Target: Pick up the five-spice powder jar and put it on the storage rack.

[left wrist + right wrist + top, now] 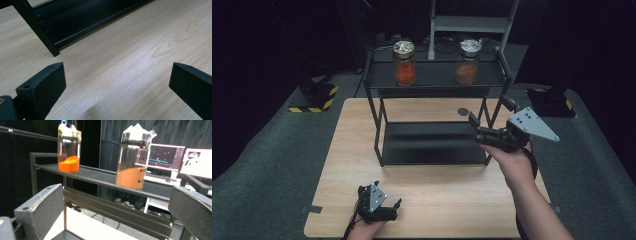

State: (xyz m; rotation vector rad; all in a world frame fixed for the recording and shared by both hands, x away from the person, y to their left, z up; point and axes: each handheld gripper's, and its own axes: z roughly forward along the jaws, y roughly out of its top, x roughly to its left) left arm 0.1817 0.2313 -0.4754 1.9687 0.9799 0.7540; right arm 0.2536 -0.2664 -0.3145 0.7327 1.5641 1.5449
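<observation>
Nearest the camera, at 6 o'clock on the table (pixel 437 200), the left gripper (pixel 384 206) is held wide open and empty; the right gripper (pixel 115 215), also spread and empty, is raised toward the brown-powder jar (pixel 131 157) on the rack's top shelf (pixel 434 75) at 12 o'clock, with the orange jar (pixel 404 62) at 11 o'clock

A black rack (pixel 382 131) on the wooden table (pixel 347 150) carries two jars (pixel 404 63).

A lit monitor (pixel 163 157) glows behind; striped bases (pixel 314 102) flank the table.
</observation>
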